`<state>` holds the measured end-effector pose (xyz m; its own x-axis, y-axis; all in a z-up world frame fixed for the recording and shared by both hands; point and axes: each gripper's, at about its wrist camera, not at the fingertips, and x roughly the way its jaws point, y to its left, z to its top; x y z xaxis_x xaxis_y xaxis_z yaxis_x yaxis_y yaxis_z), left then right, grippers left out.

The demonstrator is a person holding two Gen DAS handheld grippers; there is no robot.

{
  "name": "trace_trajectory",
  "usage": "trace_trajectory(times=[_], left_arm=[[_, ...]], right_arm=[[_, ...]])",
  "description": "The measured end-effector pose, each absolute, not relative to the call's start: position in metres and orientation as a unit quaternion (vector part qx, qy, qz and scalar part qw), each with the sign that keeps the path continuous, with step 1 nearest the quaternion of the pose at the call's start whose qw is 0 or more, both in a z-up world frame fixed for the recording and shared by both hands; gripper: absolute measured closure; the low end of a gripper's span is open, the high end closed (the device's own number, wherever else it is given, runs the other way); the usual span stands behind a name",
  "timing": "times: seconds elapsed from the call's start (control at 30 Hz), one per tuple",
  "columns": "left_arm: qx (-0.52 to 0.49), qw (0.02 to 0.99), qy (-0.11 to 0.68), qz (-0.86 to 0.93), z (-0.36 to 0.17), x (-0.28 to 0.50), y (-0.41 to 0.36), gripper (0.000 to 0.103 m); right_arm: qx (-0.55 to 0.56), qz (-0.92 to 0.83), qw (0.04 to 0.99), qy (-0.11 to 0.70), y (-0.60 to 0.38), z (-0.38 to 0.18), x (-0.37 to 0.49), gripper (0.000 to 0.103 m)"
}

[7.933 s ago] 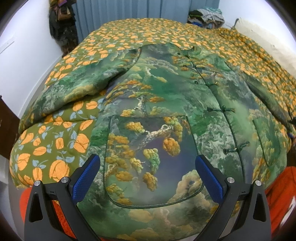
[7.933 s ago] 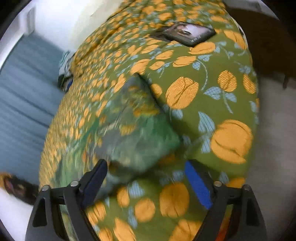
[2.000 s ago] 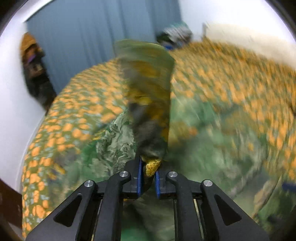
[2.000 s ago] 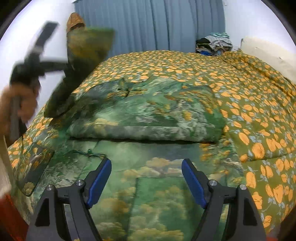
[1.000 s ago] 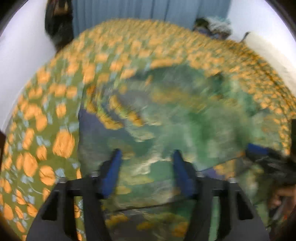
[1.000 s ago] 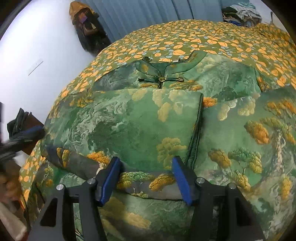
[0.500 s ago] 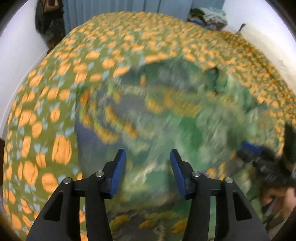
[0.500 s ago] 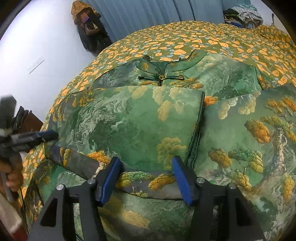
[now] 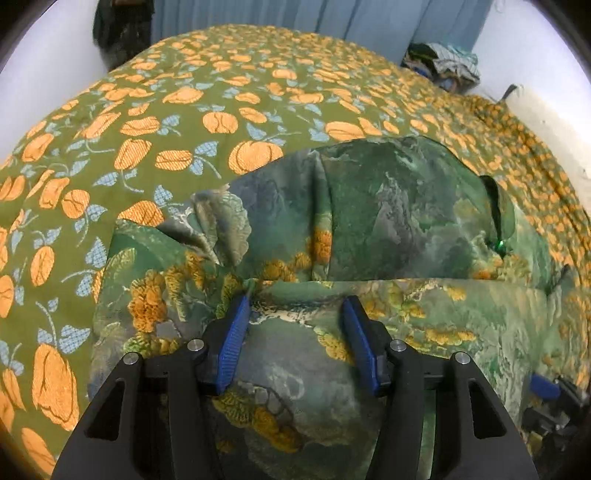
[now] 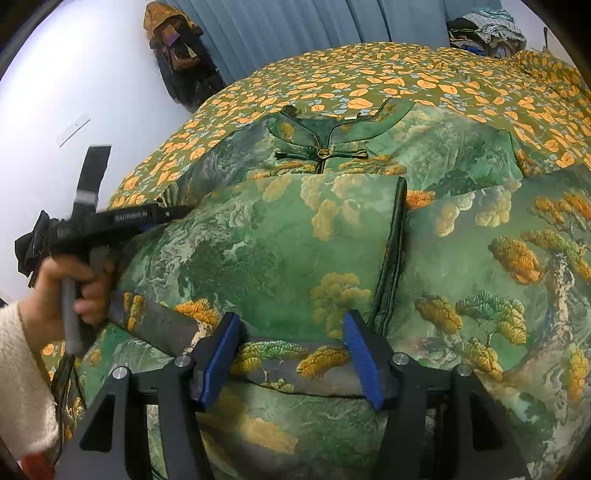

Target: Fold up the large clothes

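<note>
The green landscape-print jacket (image 10: 332, 240) lies spread on the bed, on top of the olive bedspread (image 9: 184, 122) with its orange fruit pattern. Its stand collar (image 10: 332, 129) points to the far side, the knot button closure (image 10: 321, 153) fastened just below it. One sleeve (image 10: 277, 236) is folded across the chest, its dark-piped cuff edge running down the middle of the garment.

The right gripper (image 10: 291, 354) sits low over the near part of the jacket, jaws spread wide, blue pads (image 10: 221, 354) either side of a fabric fold but not pinching it.

The left gripper (image 9: 297, 343) is also parted, hovering over the jacket's left side with cloth bunched between the blue pads (image 9: 232, 339) — nothing clamped. In the right wrist view that same tool shows at the left edge, gripped by a bare hand (image 10: 70, 284) with a fuzzy white cuff, its tip reaching toward the jacket's shoulder.

Far off, blue curtains (image 10: 314, 22) hang behind the bed, a pile of clothes (image 10: 484, 26) sits at the far right corner, and dark bags (image 10: 181, 55) hang on the white wall.
</note>
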<state>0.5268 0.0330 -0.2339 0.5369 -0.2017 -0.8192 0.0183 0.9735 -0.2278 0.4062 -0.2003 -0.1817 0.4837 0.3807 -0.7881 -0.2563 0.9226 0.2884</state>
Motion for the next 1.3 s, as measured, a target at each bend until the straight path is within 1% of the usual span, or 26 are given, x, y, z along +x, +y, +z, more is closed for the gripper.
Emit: trace_trajectory(times=[0.07,0.1,0.13,0.2,0.23,0.33,0.47,0.57,0.63,0.67,0.7,0.77,0.87,1.03,1.23,1.3], left_arm=[[-0.091,0.872,0.478,-0.063,-0.229,0.522,0.033,0.047],[-0.087,0.872,0.477,-0.062,-0.226,0.518,0.032,0.046],[-0.081,0.873,0.476,-0.063,-0.222,0.511,0.03,0.044],[-0.067,0.874,0.475,-0.071,-0.214,0.493,0.027,0.036],[-0.058,0.876,0.474,-0.075,-0.211,0.482,0.026,0.034],[-0.049,0.874,0.476,-0.085,-0.204,0.454,0.028,0.034],[-0.035,0.863,0.497,-0.081,-0.207,0.438,0.027,0.034],[-0.022,0.863,0.5,-0.075,-0.199,0.427,0.021,0.033],[-0.017,0.863,0.5,-0.078,-0.193,0.416,0.021,0.026],[-0.009,0.863,0.499,-0.082,-0.187,0.405,0.021,0.017],[-0.005,0.863,0.497,-0.084,-0.184,0.397,0.022,0.012],[0.002,0.87,0.485,-0.089,-0.175,0.369,0.026,0.012],[-0.012,0.874,0.478,-0.092,-0.169,0.331,0.037,0.012],[-0.03,0.875,0.476,-0.085,-0.158,0.282,0.061,0.012],[-0.01,0.882,0.467,-0.061,-0.136,0.255,0.08,0.011],[-0.004,0.885,0.462,-0.054,-0.132,0.249,0.084,0.008]], right_arm=[[0.063,0.185,0.86,0.472,-0.2,-0.183,0.406,0.044],[0.063,0.184,0.86,0.472,-0.2,-0.183,0.407,0.044],[0.063,0.184,0.86,0.472,-0.2,-0.183,0.407,0.044],[0.064,0.184,0.86,0.471,-0.2,-0.182,0.407,0.044],[0.063,0.184,0.86,0.471,-0.2,-0.182,0.407,0.044],[0.057,0.18,0.861,0.472,-0.197,-0.182,0.407,0.044],[0.042,0.169,0.863,0.475,-0.193,-0.182,0.408,0.044],[0.042,0.156,0.863,0.48,-0.191,-0.178,0.407,0.044],[0.039,0.141,0.866,0.479,-0.192,-0.169,0.4,0.042],[0.034,0.126,0.868,0.48,-0.194,-0.163,0.394,0.039],[0.037,0.121,0.866,0.483,-0.197,-0.161,0.389,0.032],[0.056,0.113,0.862,0.491,-0.207,-0.156,0.374,0.025],[0.062,0.107,0.876,0.466,-0.226,-0.138,0.338,0.025],[0.025,0.1,0.89,0.445,-0.251,-0.117,0.286,0.025],[-0.031,0.063,0.909,0.41,-0.279,-0.097,0.241,0.025],[-0.041,0.055,0.915,0.397,-0.287,-0.092,0.226,0.025]])
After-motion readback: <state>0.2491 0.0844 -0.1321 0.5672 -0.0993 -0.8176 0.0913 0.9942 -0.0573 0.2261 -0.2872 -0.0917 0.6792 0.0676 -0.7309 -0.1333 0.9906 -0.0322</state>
